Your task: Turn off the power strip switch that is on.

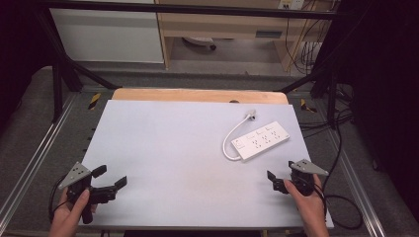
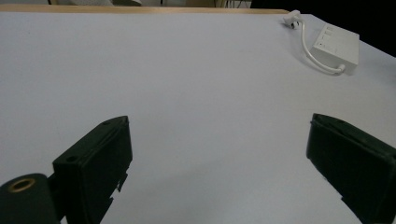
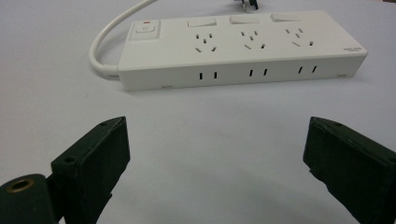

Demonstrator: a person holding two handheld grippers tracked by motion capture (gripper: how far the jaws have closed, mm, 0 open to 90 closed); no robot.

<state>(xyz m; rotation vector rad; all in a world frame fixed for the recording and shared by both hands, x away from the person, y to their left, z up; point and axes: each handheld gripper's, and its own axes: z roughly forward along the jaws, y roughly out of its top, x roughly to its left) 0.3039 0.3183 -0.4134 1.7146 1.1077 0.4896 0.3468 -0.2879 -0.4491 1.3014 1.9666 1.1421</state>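
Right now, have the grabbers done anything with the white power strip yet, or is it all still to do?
Nothing looks done yet. The power strip lies flat on the table, its cord looped beside it and its plug lying loose. The right gripper is open, pointing at the strip but apart from it. The left gripper is open too, far off. Reaching and gripping are still to come.
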